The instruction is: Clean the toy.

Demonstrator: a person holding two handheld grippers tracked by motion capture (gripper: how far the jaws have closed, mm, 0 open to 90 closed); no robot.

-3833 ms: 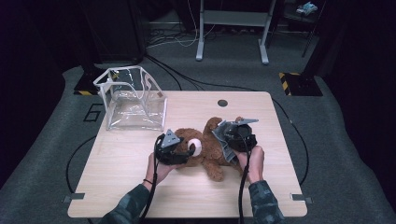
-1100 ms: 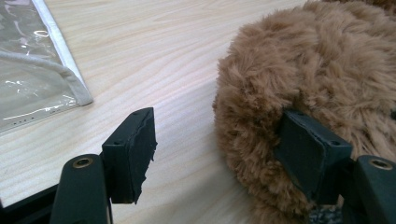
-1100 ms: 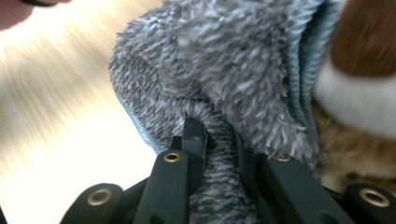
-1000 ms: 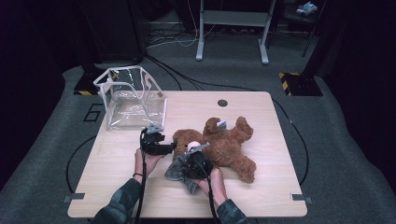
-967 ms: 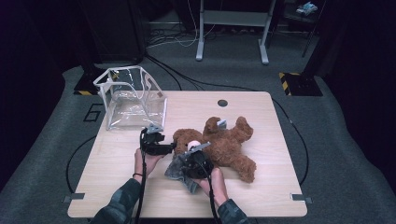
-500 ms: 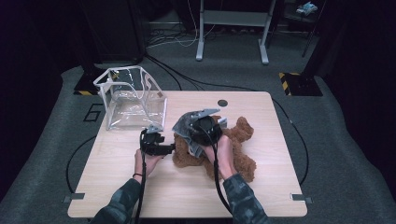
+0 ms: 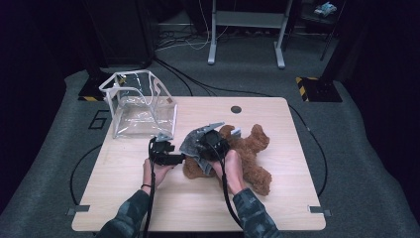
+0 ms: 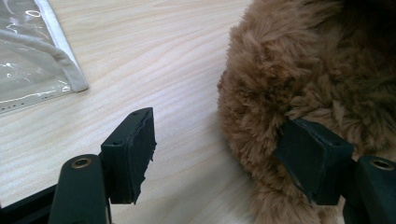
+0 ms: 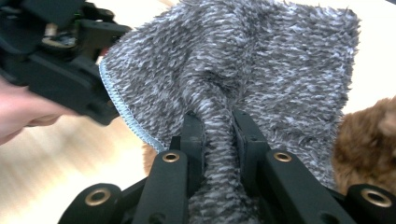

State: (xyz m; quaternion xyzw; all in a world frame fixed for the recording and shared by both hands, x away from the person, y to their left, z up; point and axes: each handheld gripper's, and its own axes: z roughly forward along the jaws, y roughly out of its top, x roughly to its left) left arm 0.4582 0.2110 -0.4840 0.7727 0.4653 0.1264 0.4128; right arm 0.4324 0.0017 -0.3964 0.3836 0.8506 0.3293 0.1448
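My right gripper (image 9: 218, 123) pinches a grey fuzzy cloth (image 9: 261, 65) above the teddy bear (image 7: 247, 153); my left gripper (image 8: 219, 149) stands open beside it.

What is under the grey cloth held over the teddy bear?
The right tool pinches the grey cloth, which hangs over the brown teddy bear. The bear's body and legs show; the part beneath the cloth is covered.

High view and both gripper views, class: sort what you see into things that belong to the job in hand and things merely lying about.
In the job:
- grey cloth, pinched in the right gripper
- brown teddy bear, one jaw of the left gripper against its fur

Lying about:
- clear plastic bag, standing open
- wooden table
- metal stand on the floor behind
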